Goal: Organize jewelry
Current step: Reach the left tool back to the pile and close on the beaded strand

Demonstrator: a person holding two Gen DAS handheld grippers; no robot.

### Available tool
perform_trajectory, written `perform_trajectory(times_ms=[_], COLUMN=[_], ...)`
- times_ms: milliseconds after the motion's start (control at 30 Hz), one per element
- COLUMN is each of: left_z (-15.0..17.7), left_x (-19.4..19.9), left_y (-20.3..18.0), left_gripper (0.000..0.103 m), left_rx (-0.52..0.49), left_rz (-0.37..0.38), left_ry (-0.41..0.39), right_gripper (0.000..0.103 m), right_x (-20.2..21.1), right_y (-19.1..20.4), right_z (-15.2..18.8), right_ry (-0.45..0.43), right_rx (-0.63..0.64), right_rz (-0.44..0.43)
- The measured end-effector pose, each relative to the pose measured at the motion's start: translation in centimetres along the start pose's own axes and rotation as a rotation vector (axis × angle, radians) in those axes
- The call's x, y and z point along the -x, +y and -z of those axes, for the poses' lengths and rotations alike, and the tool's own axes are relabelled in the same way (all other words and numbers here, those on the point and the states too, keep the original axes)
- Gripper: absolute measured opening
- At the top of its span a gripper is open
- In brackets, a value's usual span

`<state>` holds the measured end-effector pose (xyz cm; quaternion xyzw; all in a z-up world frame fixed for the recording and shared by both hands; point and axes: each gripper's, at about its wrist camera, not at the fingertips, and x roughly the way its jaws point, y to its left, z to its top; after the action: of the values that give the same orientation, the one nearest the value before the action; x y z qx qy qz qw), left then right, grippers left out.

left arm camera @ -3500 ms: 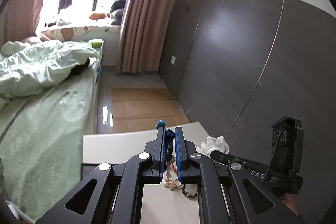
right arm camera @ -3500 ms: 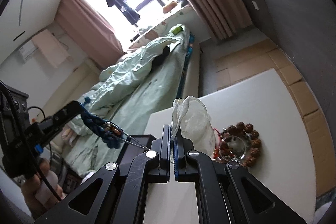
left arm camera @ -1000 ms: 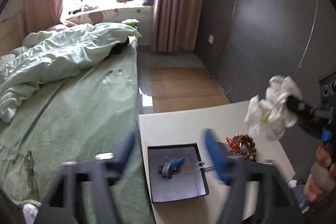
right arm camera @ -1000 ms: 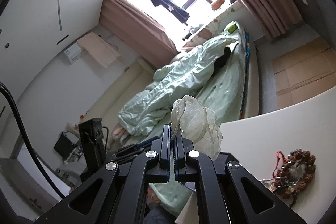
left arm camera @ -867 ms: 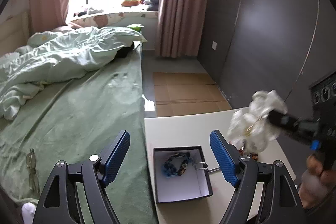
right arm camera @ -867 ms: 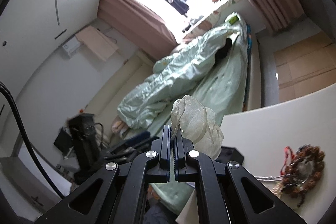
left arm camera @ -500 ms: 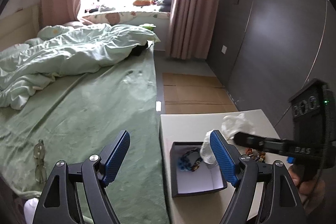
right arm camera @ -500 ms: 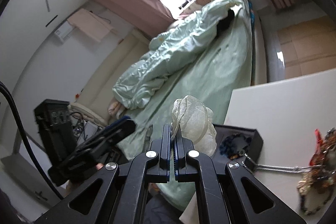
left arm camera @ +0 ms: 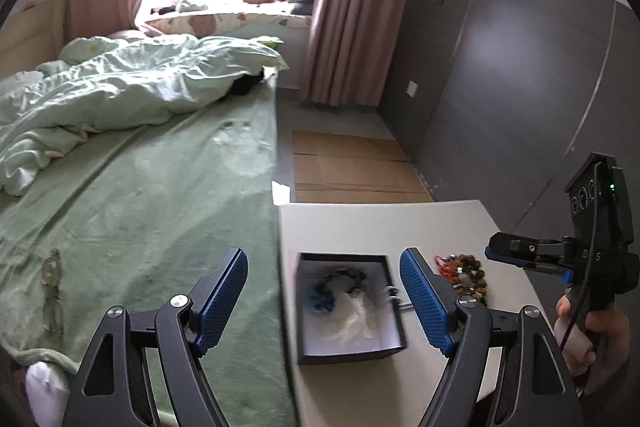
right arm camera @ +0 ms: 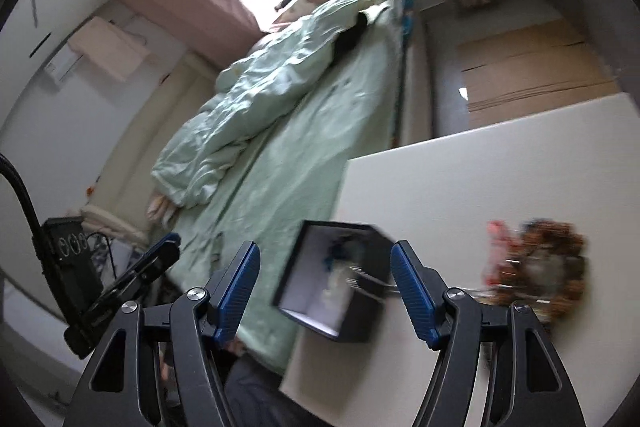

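Where the jewelry is being gathered, a small dark box (left arm camera: 348, 311) with a pale lining sits near the counter's (left arm camera: 380, 227) left edge, beside the bed. Inside it lie a blue beaded bracelet (left arm camera: 334, 287) and a filmy white pouch (left arm camera: 354, 319); a thin silver chain (left arm camera: 394, 297) hangs over the box's right rim. Just right of the box, on the bare counter, a tangle of brown beads and red cord (left arm camera: 460, 275) remains unsorted.

That tangle is probably light, loose and slippery, and likely to trail strands; pinching a thick bead cluster looks safer than pinching a single cord.

The left claw (left arm camera: 324, 299) hangs above the box, jaws wide apart and empty. The right claw (right arm camera: 324, 291), held by a person's hand (left arm camera: 592, 331), is opening its jaws over the box, with nothing pressed between them.

The counter is smooth and off-white. Beyond it are a bed (left arm camera: 140, 195) with green sheets and a rumpled quilt, flattened cardboard (left arm camera: 348, 167) on the floor, dark grey wall panels, pink curtains (left arm camera: 352, 7) and a bright window.
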<state>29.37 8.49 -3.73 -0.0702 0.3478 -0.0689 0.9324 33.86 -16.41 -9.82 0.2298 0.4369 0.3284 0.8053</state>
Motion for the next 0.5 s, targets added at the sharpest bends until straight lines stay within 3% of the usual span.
perform_trajectory(times_ms=[200,500], left_z=[0.7,1.8], left_x=[-1.8,-4.8], left_y=[-3.3,-8.0], left_gripper=[0.079,0.079], left_rx=[-0.032,-0.074], left_rz=[0.074,0.165], left_ry=[0.024,0.072], right_gripper=[0.068,0.068], right_x=[2.5,3.3], right_y=[-3.6,-6.3], right_z=[1.1,2.5], right_ry=[0.010,0.021], right_rx=[-0.026,-0.063], right_rz=[0.071,0.112])
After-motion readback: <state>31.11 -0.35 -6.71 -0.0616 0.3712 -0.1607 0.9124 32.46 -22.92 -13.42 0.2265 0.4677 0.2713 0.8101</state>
